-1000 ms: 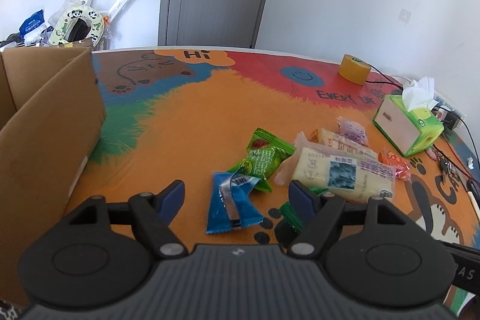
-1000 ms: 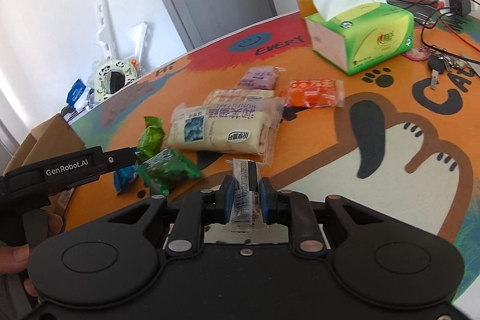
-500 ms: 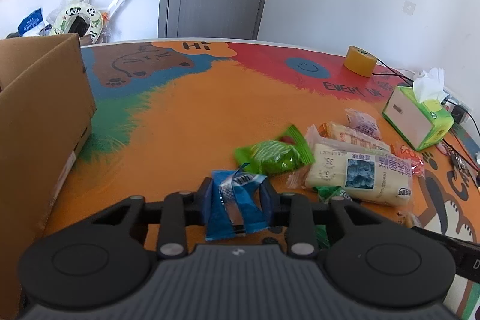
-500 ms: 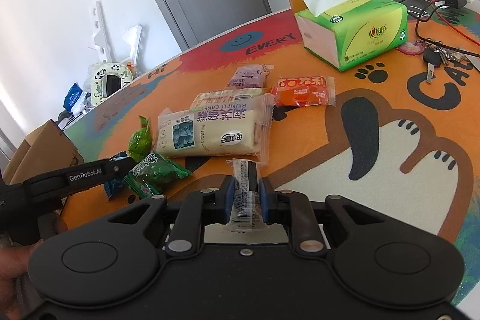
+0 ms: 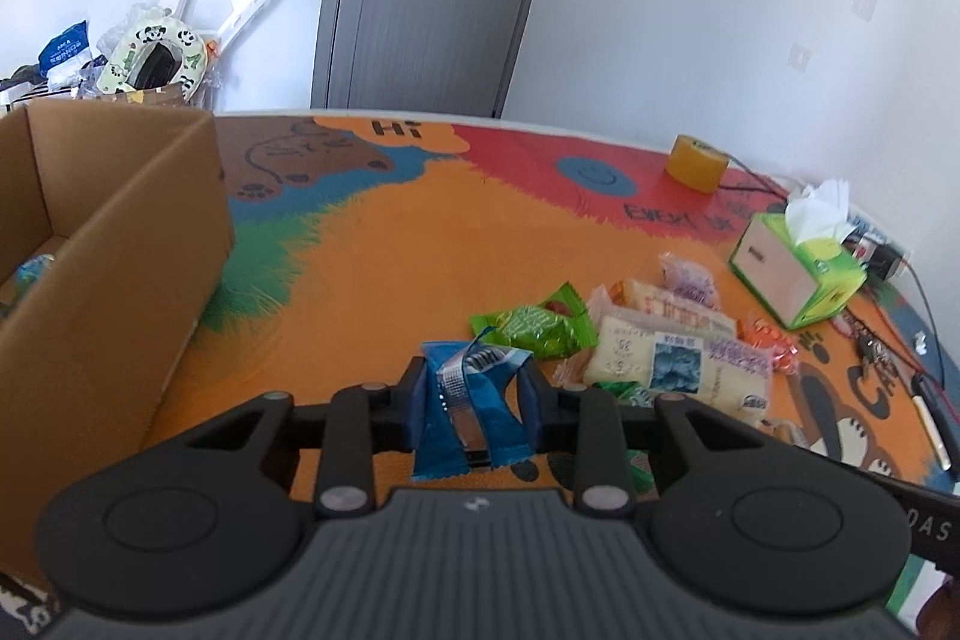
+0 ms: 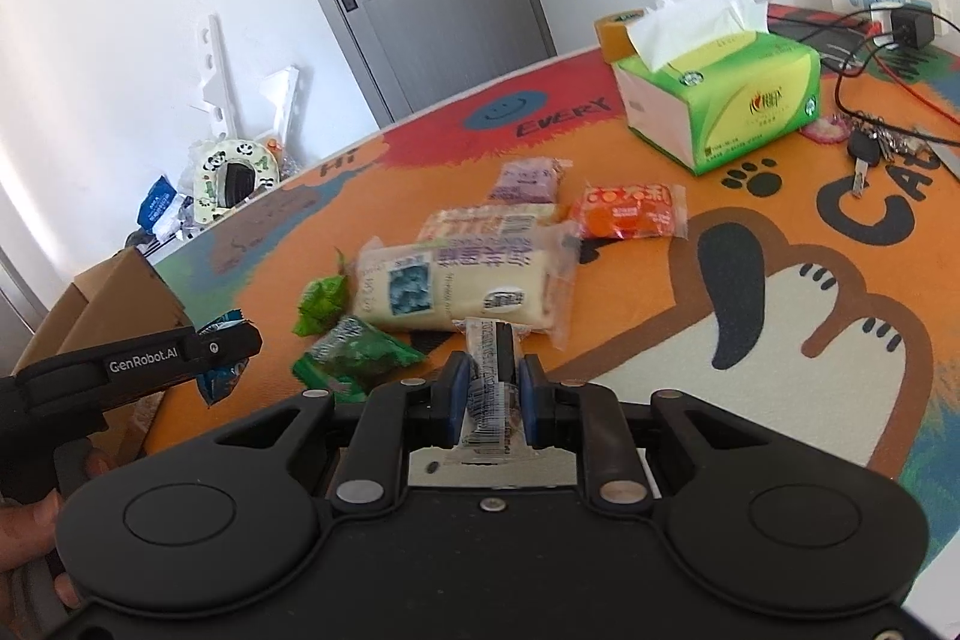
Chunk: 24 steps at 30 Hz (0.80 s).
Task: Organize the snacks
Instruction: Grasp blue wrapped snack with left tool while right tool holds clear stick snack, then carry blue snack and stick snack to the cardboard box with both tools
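My left gripper is shut on a blue snack packet and holds it above the mat, right of the open cardboard box. My right gripper is shut on a small clear-wrapped snack, lifted over the mat. Loose snacks lie on the colourful mat: a large cream cake pack, two green packets, an orange packet and a purple one. The left gripper with the blue packet also shows in the right wrist view.
A green tissue box stands at the mat's far right, with keys and cables beside it. A roll of yellow tape sits near the far edge. The box holds something small. Clutter lies beyond the table at the wall.
My left gripper closed on the blue packet and lifted it, moving toward the box. My right gripper kept its snack and rose slightly.
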Tool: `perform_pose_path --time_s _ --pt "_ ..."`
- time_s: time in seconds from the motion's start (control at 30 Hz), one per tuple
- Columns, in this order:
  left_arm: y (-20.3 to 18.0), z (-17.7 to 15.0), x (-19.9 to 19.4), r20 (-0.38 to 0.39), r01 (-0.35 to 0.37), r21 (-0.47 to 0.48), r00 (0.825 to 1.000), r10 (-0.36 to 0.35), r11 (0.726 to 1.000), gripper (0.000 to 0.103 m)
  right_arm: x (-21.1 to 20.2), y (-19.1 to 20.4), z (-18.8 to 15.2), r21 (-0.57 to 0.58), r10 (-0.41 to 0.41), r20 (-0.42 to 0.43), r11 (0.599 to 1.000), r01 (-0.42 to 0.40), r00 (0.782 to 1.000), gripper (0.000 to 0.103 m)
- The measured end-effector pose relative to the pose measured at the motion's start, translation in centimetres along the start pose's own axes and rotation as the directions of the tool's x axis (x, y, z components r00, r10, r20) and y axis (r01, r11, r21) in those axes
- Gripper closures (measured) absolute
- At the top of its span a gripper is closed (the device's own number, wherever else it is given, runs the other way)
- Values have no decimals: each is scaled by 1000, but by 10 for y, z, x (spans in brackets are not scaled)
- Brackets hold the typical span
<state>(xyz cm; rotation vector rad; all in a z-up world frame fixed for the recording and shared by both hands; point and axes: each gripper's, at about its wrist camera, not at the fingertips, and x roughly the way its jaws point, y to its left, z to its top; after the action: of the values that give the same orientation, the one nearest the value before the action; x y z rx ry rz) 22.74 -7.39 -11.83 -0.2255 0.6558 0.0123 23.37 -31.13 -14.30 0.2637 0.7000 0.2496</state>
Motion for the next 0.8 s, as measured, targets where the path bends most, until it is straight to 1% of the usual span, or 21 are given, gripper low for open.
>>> perform_pose_path --time_s 0.17,0.47,0.8 --pt "3 6 -20 44 11 -2 999 -11 1000 73 -7 10 3 -8 9 25 1000 -9 1000 83" --pt "18 21 -53 114 -8 -20 993 10 1000 73 -19 39 9 -33 64 70 998 -62 996 83" --pt "39 34 -87 184 -27 -50 982 36 998 73 -28 71 20 -80 126 105 990 -118 986 83"
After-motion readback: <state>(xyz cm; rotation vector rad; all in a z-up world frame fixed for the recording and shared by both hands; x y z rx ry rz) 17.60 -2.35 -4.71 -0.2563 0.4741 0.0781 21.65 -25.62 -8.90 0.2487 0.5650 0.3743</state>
